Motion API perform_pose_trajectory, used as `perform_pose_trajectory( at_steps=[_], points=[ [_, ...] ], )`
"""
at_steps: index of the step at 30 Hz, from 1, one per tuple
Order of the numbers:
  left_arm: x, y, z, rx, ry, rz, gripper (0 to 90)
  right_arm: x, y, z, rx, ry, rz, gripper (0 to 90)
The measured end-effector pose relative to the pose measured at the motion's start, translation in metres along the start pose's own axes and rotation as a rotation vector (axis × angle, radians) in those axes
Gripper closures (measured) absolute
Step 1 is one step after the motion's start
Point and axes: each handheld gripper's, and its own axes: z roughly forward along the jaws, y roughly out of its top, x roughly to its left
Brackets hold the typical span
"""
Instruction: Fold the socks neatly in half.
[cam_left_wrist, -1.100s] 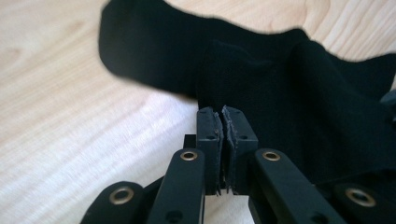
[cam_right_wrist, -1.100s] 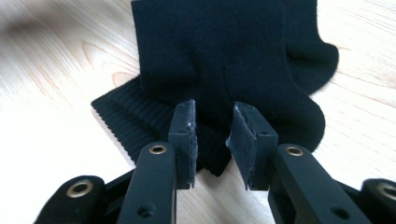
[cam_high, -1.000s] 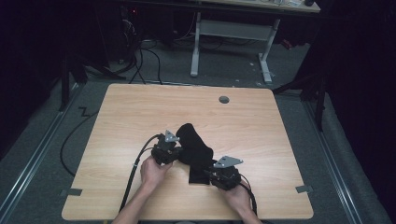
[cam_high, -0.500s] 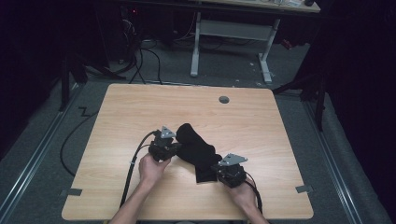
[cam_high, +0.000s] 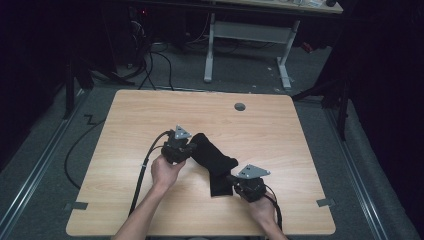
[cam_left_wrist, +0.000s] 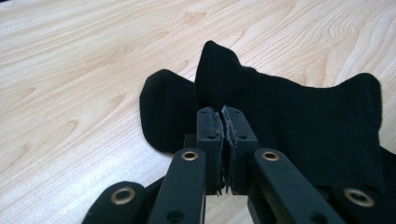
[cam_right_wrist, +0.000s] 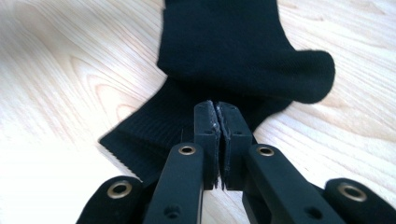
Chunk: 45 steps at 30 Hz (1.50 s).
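The right gripper (cam_high: 235, 181) is showing its jaws closed together against the ribbed end of the black sock (cam_high: 216, 162); they have just been closing, and whether fabric is pinched between the pads cannot be told. That hand is sitting slightly lower and further right on the table (cam_high: 125, 125) than a second ago. The left gripper (cam_high: 192, 150) is lifting its end of the sock, which is now standing up in a fold. The sock is lying more stretched out between the two grippers.
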Motion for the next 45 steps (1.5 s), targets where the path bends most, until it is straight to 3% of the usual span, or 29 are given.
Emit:
perform_pose_trajectory(
  at_steps=[5,9,11,14,17,23,27,32,38,42,45],
  points=[
    [0.002,0.000,0.007,0.011,0.002,0.000,86.6,0.004,0.004,0.007,0.010,0.012,0.002,71.8],
    [0.003,0.002,0.009,0.018,0.010,0.013,86.6,0.004,0.005,0.022,0.047,0.016,0.019,66.9],
    [0.003,0.003,0.009,0.019,0.012,0.022,86.6,0.003,0.003,0.030,0.077,0.021,0.022,69.8],
    [0.004,0.004,0.008,0.018,0.017,0.029,86.6,0.004,0.001,0.031,0.075,0.023,0.016,84.8],
    [0.004,0.006,0.008,0.012,0.016,0.031,86.7,0.005,0.001,0.030,0.078,0.021,-0.008,88.7],
    [0.003,0.010,0.008,0.000,0.009,0.032,86.7,0.007,0.003,0.024,0.045,0.011,-0.022,89.8],
    [0.004,0.011,0.008,-0.011,0.004,0.021,86.7,0.005,0.005,0.014,0.007,0.011,-0.008,89.8],
    [0.007,0.012,0.009,-0.020,-0.003,0.004,86.7,0.006,0.011,-0.001,-0.041,0.002,-0.025,89.8],
    [0.006,0.023,0.009,-0.032,-0.008,0.013,86.8,0.011,0.015,-0.015,-0.077,0.009,-0.042,89.7],
    [0.005,0.018,0.016,0.011,0.012,0.032,86.7,0.017,0.010,-0.016,-0.067,0.026,-0.053,89.7],
    [0.008,0.016,0.021,0.028,0.019,0.024,86.7,0.020,0.005,-0.013,-0.052,0.038,-0.051,89.7]
  ],
)
